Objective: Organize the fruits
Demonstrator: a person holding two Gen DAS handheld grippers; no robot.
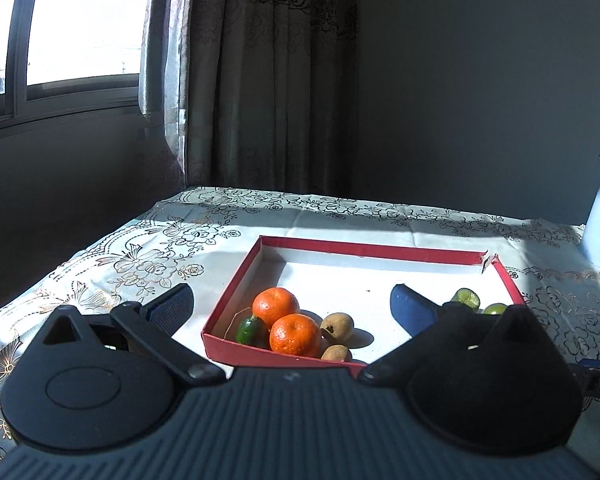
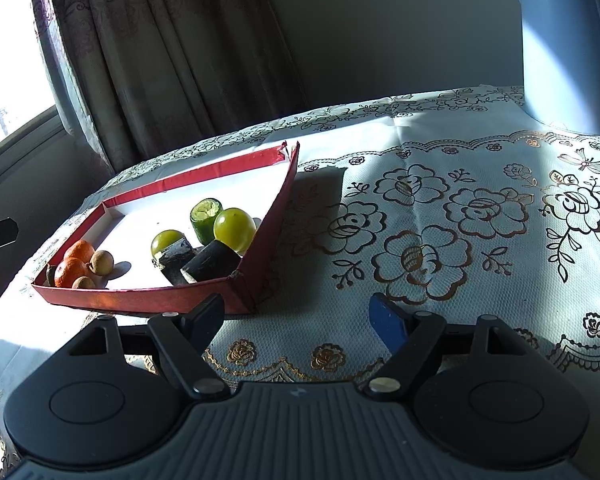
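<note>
Left wrist view: the left tongs (image 1: 292, 304) stand released and empty above the red tray (image 1: 236, 280), its fruit directly ahead. The right tongs (image 2: 296, 320), released, are over bare worktop (image 2: 440, 300), right of the tray.

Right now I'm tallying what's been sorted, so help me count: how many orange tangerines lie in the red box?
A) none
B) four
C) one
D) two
D: two orange tangerines sit side by side in the near left corner of the red box, next to a small green fruit and two brown ones.
</note>
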